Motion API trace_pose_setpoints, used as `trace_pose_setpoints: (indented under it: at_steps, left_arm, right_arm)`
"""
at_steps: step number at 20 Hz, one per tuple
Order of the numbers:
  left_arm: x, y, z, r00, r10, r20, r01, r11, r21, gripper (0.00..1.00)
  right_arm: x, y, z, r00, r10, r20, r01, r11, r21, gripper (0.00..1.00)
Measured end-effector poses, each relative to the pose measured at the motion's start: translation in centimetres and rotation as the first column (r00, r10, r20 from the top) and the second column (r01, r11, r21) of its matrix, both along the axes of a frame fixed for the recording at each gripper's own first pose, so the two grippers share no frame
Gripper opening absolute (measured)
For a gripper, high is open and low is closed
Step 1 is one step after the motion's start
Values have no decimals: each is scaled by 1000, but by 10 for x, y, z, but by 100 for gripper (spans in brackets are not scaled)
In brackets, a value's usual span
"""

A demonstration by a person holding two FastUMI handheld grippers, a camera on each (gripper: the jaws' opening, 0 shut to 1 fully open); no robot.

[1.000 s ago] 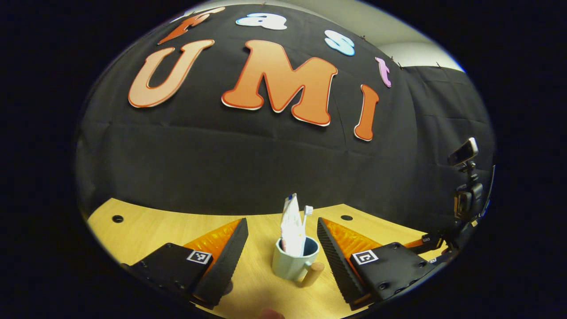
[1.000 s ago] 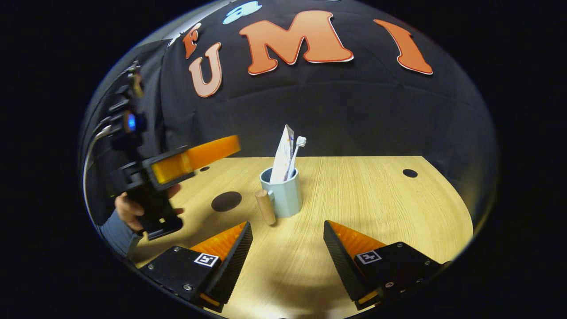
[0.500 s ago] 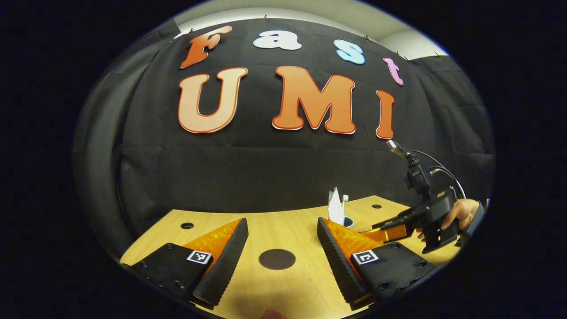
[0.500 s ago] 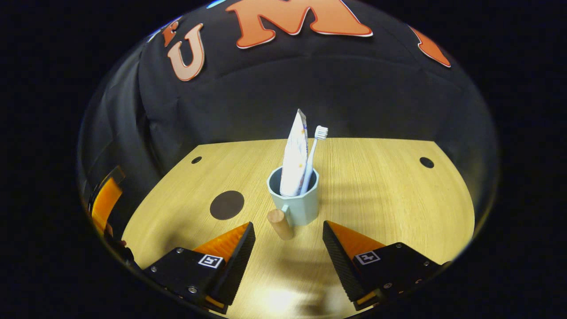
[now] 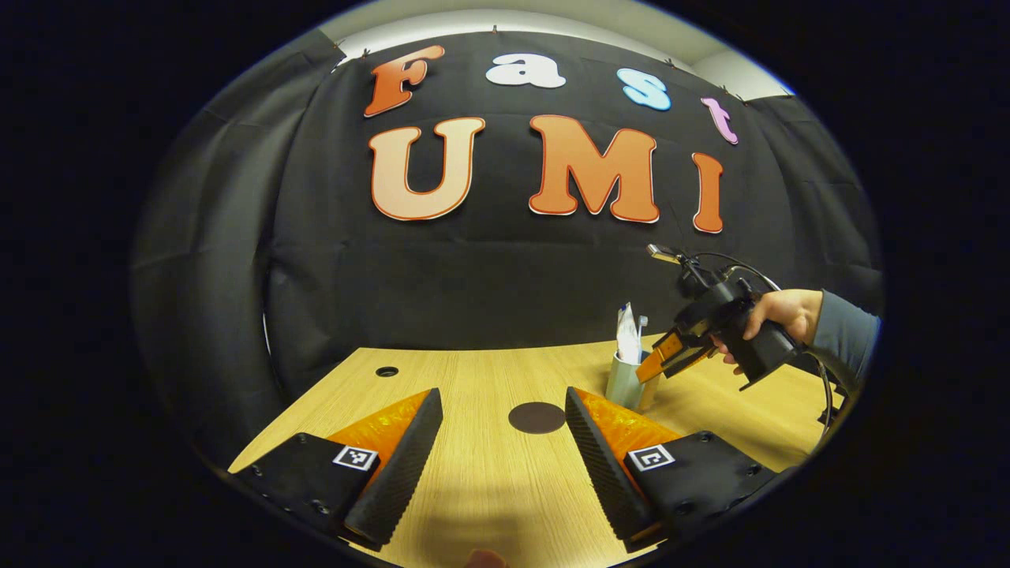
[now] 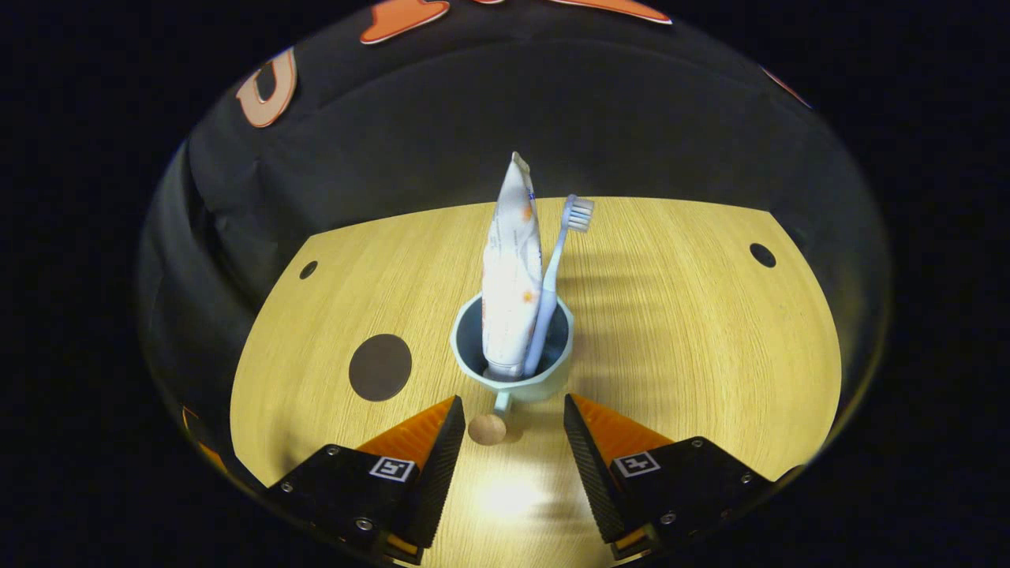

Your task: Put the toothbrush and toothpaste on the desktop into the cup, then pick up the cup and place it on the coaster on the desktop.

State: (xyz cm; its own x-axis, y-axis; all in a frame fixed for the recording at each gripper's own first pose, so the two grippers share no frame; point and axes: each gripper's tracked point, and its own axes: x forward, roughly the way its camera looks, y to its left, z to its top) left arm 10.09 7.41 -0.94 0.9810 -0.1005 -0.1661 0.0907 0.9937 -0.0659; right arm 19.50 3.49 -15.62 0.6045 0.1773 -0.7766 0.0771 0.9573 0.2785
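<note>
The right gripper has its two fingers spread wide apart, and they hold nothing. It hangs just above the cup's handle, a round wooden peg that sits between the two fingertips. I cannot tell if the fingers touch the handle. The handle sticks out from the pale blue cup, which stands upright on the wooden desktop. Inside the cup stand the toothpaste tube and the toothbrush. They lean side by side, with the brush head at the top. The tube is on the left and the brush is on the right in the right gripper view. A dark round coaster lies flat on the desktop to the left of the cup, a little way off. The cup is not on it.

The left gripper is open too, with a wide gap between its fingers, and nothing is in them. It hangs over the desktop. Just past its fingertips lies the coaster. Farther off and to the right stands the cup with the toothpaste tube poking out. A hand in a grey sleeve holds the right gripper, which points down at the cup.
</note>
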Motion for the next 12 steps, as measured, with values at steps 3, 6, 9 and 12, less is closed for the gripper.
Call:
trace_pose_setpoints:
  at_steps: [3, 6, 9, 12]
  left_arm:
    - [-1, 0, 2, 1000, 10, 3, -10, 1000, -6, 99]
    - [-5, 4, 1, 1000, 17, 5, -17, 1000, -2, 99]
    - [-7, 4, 0, 1000, 25, -4, -25, 1000, -8, 99]
    - [-8, 5, -4, 1000, 29, -12, -29, 999, -13, 99]
  right_arm:
    - [9, 0, -11, 998, -40, -53, 40, 999, -1, 72]
    - [11, 4, -18, 995, -45, -94, 44, 999, -10, 68]
    - [13, 3, -19, 993, -42, -106, 36, 998, -55, 65]
    - [10, 0, -17, 992, -28, -122, 15, 995, -103, 59]
